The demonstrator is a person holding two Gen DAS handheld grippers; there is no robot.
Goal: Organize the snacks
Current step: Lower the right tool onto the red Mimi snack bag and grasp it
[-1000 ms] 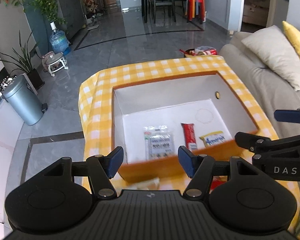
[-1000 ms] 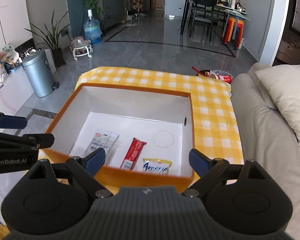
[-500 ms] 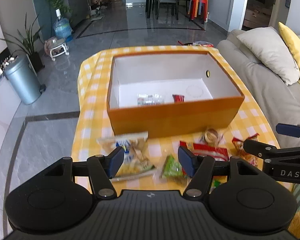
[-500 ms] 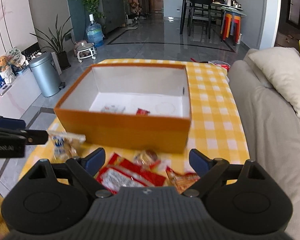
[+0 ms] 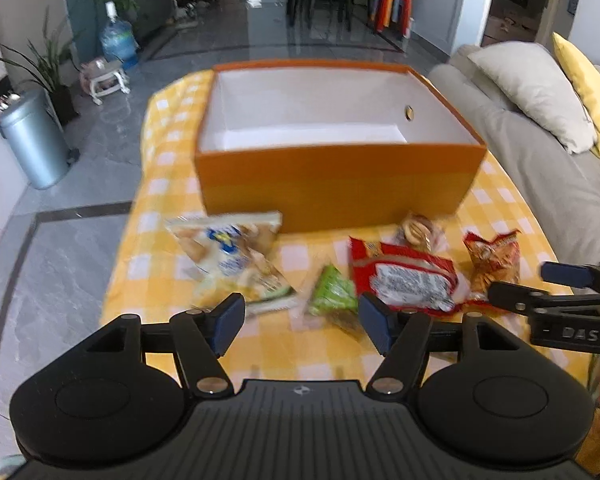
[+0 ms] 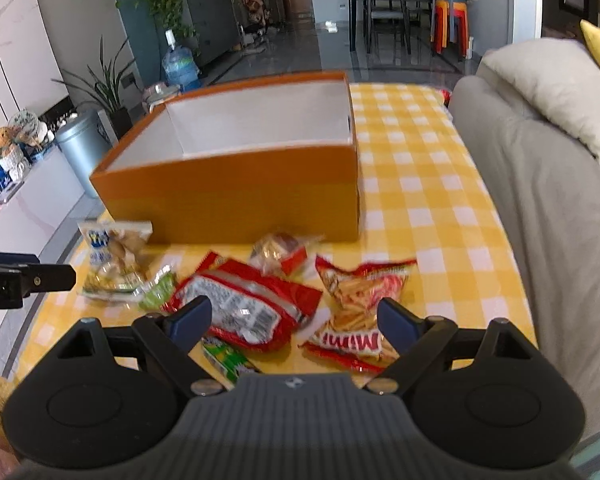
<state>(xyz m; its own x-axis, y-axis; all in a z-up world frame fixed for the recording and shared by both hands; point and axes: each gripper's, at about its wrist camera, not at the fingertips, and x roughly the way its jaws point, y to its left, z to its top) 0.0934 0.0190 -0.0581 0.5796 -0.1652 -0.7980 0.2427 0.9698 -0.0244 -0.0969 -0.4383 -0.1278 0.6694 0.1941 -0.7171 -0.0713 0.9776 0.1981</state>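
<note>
An orange box with a white inside stands on the yellow checked cloth; its near wall hides the floor of the box. Loose snacks lie in front of it: a white-and-blue biscuit bag, a small green packet, a red packet, a round cookie pack and an orange-red chip bag. My left gripper hovers above the green packet, jaws opening, nothing gripped. My right gripper hovers over the red packet and the chip bag, jaws closing, nothing pressed between them.
A grey sofa with pillows runs along the table's right side. A metal bin, a potted plant and a water bottle stand on the floor to the left. Another green packet lies near the table's front edge.
Both grippers drew back from above the box and sank toward the snacks in front of it. The snacks inside the box have dropped out of sight behind its near wall.
</note>
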